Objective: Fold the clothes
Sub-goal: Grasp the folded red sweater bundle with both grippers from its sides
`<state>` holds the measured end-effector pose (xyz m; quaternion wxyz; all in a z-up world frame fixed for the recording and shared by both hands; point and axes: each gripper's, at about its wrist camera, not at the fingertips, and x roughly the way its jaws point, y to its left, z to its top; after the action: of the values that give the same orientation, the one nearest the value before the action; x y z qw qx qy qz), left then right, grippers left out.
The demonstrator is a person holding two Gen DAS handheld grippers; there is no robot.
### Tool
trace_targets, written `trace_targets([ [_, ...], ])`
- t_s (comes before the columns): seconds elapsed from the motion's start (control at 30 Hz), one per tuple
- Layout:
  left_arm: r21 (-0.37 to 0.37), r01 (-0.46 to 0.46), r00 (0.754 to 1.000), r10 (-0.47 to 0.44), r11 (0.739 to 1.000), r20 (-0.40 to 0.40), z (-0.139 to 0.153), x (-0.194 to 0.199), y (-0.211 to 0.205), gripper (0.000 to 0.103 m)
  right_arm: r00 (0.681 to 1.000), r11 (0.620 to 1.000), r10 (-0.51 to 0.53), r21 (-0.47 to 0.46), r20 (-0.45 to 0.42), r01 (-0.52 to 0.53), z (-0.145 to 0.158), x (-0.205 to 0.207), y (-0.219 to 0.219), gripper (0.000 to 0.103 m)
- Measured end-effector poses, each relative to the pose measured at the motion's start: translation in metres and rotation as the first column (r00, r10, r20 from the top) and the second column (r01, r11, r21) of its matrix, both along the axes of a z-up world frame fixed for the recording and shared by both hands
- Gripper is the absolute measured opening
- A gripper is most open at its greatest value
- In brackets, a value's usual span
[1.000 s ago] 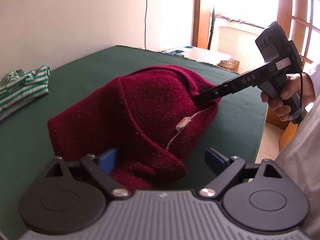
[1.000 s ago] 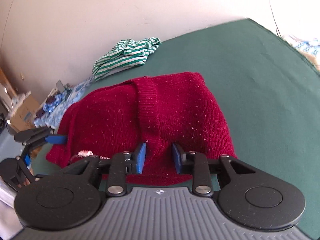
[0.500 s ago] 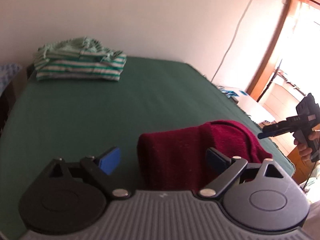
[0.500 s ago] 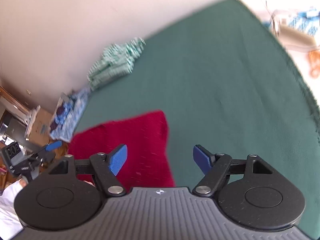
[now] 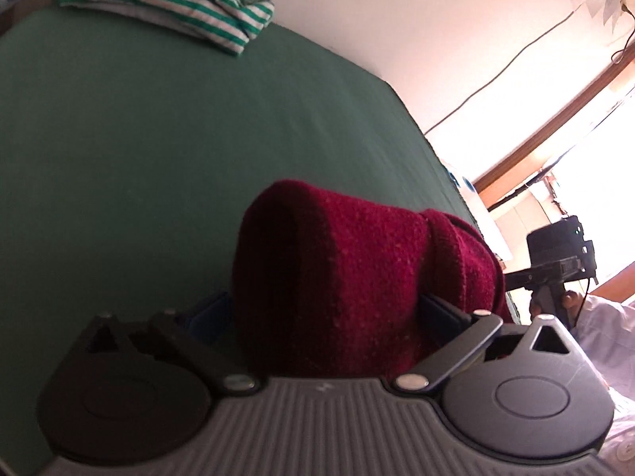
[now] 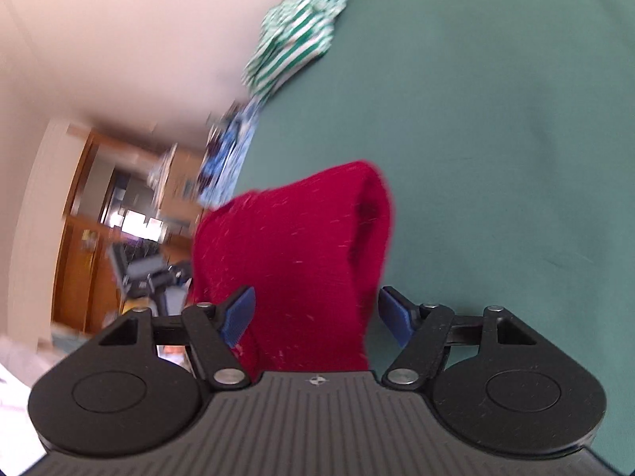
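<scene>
Both claws, left (image 5: pixel 323 313) and right (image 6: pixel 313 313), gape wide around the red knit (image 5: pixel 357 277). Close evenly on both ends, lift level toward striped pile (image 5: pixel 166 4).

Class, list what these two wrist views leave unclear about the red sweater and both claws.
- Left wrist view: the red sweater fills the left claw; its lower edge and any contact with the pads are hidden by the claw body.
- Right wrist view: motion blur smears the room; the sweater covers the middle of the right claw.
- Right claw's pads: hidden behind the sweater in the left view.
</scene>
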<state>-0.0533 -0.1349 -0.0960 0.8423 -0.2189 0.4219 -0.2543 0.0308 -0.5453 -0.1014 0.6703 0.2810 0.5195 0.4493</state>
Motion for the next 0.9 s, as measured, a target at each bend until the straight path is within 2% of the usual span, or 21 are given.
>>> trace_targets([
  [0.13,-0.003,0.012,0.999,-0.012,1.000,0.031,-0.002,-0.001,-0.004,0.102,0.998,0.996,0.060,0.061,-0.017,-0.059,-0.004,0.009,0.015,0.070],
  [0.27,-0.025,0.015,0.999,-0.014,1.000,0.032,-0.006,0.002,-0.007,0.099,0.997,0.995,0.081,0.059,-0.006,-0.081,-0.001,0.010,0.018,0.072],
  [0.3,-0.028,0.018,0.999,-0.017,0.999,0.035,-0.007,0.001,-0.010,0.094,0.997,0.996,0.075,0.058,-0.001,-0.074,0.000,0.008,0.015,0.072],
  [0.43,-0.044,0.013,0.999,-0.011,0.999,0.032,-0.007,-0.006,-0.014,0.088,0.999,0.997,0.045,0.057,0.019,-0.046,0.000,-0.001,0.009,0.073],
  [0.6,-0.063,0.011,1.000,-0.010,0.998,0.005,-0.008,-0.011,-0.008,0.088,0.999,0.998,0.039,0.053,0.027,-0.041,-0.001,-0.005,0.007,0.072],
  [0.7,-0.036,0.038,0.999,-0.037,0.999,0.020,-0.008,-0.014,-0.009,0.090,0.999,0.998,0.035,0.050,0.032,-0.037,-0.001,-0.007,0.006,0.072],
  [0.77,-0.048,0.036,0.999,-0.035,0.998,0.031,-0.009,-0.011,-0.012,0.090,0.999,0.998,0.033,0.048,0.035,-0.035,-0.002,-0.008,0.006,0.072],
  [0.9,-0.065,0.006,0.999,-0.004,0.998,0.033,-0.010,-0.008,-0.017,0.084,0.999,0.999,0.005,0.049,0.035,-0.006,-0.003,-0.009,0.014,0.071],
])
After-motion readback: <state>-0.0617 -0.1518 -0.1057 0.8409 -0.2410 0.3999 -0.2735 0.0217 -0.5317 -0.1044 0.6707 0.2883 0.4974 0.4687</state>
